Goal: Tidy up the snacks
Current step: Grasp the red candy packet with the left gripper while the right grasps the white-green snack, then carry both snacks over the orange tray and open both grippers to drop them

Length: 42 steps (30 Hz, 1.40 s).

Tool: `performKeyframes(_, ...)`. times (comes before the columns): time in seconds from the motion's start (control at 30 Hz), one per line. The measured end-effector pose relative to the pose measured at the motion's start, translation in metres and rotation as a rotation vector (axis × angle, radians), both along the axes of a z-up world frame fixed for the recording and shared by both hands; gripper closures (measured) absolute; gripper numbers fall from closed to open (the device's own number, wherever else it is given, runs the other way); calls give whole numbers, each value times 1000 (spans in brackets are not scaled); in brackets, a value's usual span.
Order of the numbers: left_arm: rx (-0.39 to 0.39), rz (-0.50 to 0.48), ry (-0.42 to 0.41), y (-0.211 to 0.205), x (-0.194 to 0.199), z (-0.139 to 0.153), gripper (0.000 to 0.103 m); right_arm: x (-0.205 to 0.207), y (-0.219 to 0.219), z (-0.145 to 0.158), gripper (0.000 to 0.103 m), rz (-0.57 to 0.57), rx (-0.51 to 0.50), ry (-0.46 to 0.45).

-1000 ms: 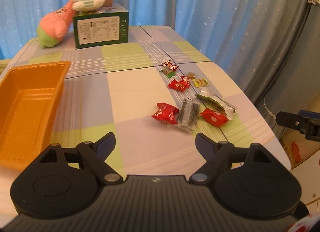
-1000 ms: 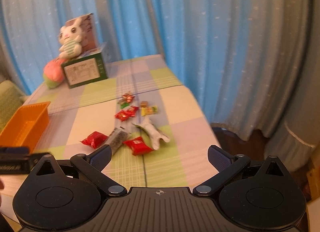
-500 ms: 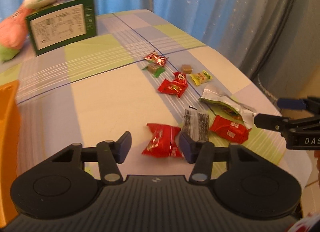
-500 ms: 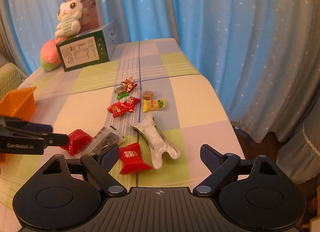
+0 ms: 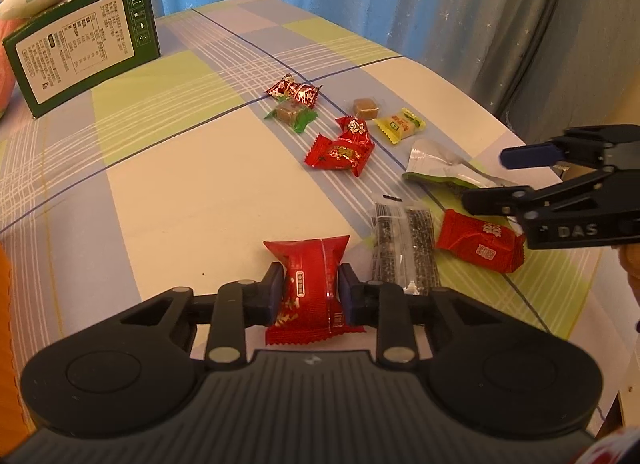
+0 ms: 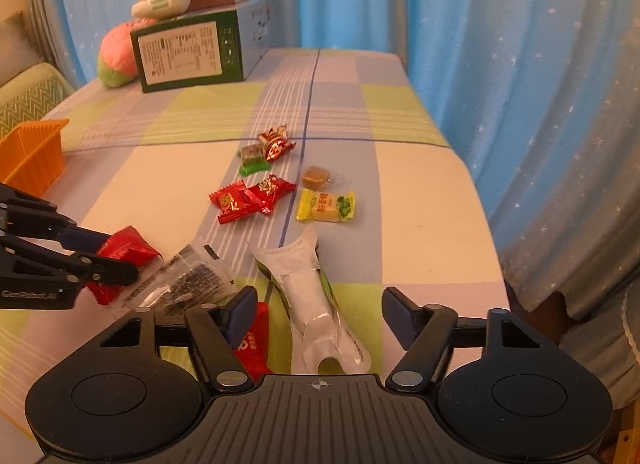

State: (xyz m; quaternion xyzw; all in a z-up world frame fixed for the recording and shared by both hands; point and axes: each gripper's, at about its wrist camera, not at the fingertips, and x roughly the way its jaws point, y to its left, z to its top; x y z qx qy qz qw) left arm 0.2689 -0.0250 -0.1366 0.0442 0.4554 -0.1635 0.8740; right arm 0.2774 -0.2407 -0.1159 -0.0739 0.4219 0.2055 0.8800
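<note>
Left gripper [image 5: 311, 292]: jaws clamped on a red snack packet [image 5: 310, 288] at 6 o'clock in the left wrist view, low over the checked bench [image 5: 192, 191]. Right gripper [image 6: 318, 314]: jaws spread wide, straddling a white-and-green pouch [image 6: 316, 296]. Right wrist view only: orange basket [image 6: 30, 153] at 9 o'clock, pink plush [image 6: 116, 53] beside the green box [image 6: 188, 51]. Left wrist view only: full face of the second red packet [image 5: 480, 242] beside the clear seaweed packet [image 5: 404, 248]. Both views: small candies mid-bench, yellow one [image 5: 400, 125] included.
</note>
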Motion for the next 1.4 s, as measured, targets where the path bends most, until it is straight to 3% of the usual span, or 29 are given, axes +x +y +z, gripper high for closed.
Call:
performKeyframes(0.17,-7,10,-3,0,0,-1,78,12,1,-11,55,24,-13,42)
performKeyframes(0.33,-2,22,-6,-2,1,-4,78,10,3,-11,73,34,-34,30)
performKeyframes(0.63,-8,69,-9,5,-5,6,80,2,1,3,74,-5,2,13)
performKeyframes(0.9,-34,117,-37,24,-19,41,80,-10,15,49,74,-6,56,-17)
performKeyframes(1.17,-34,177,-96,69,-44,93,80,-24,68,104,74,46,141,-38)
performKeyframes(1.4,-7,247,-128,117,-72,124,80,-44,131,132,74,126,182,-50)
